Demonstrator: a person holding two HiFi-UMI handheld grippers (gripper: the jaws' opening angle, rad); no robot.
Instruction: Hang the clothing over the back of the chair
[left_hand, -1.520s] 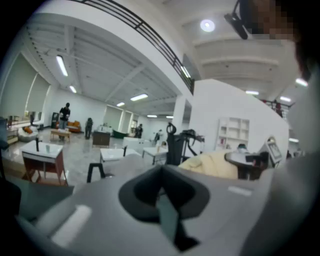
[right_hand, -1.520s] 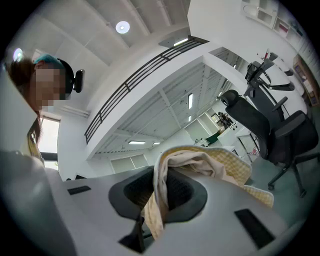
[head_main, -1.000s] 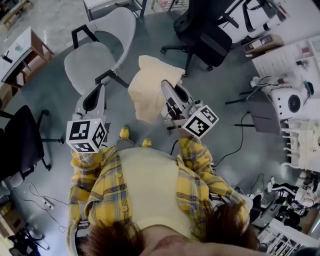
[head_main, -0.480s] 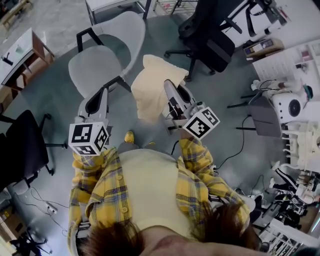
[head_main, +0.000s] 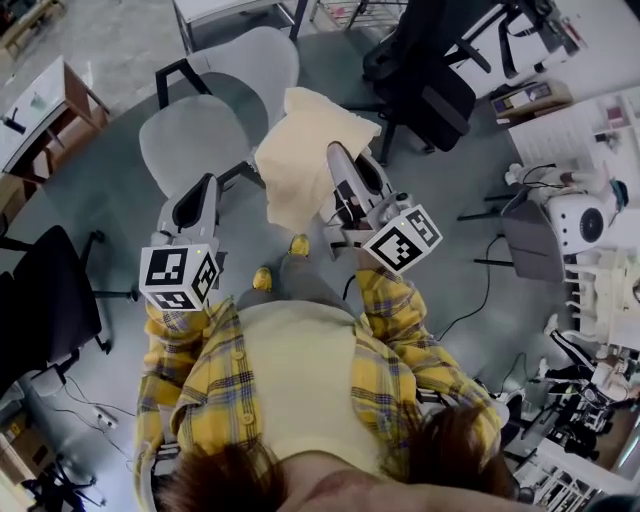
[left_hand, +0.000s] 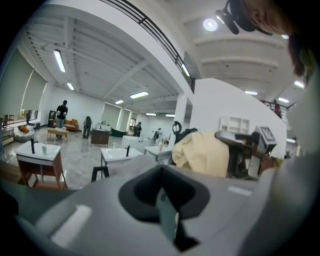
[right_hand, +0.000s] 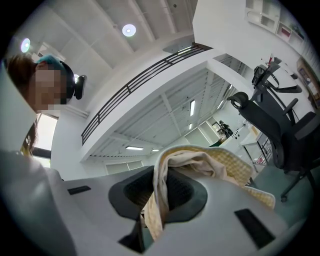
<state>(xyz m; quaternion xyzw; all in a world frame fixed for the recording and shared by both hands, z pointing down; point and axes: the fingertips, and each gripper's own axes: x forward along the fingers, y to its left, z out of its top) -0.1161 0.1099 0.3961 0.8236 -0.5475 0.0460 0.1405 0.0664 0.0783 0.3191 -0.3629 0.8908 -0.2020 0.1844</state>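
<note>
Grey floor (head_main: 105, 205), right claw (head_main: 334, 152) clamping clothing (head_main: 298, 150), chair (head_main: 190, 140) beyond

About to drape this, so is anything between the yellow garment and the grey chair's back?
Nothing visible. The garment, clamped in the right gripper, hangs beside the grey chair's back; the black chair stands on its other side.

Smooth grey floor (head_main: 120, 210) of a busy workroom, seen steeply from above.

A light grey chair (head_main: 190, 140) with black armrests stands on it at upper left. A black office chair (head_main: 425, 80) stands to that chair's right, apart from it, and another black chair (head_main: 45, 295) stands at the left edge. A wooden desk (head_main: 35, 110) stands at far left. A black cable (head_main: 470, 300) trails across the floor at right. A person's yellow shoes (head_main: 299, 245) stand near the middle.
</note>
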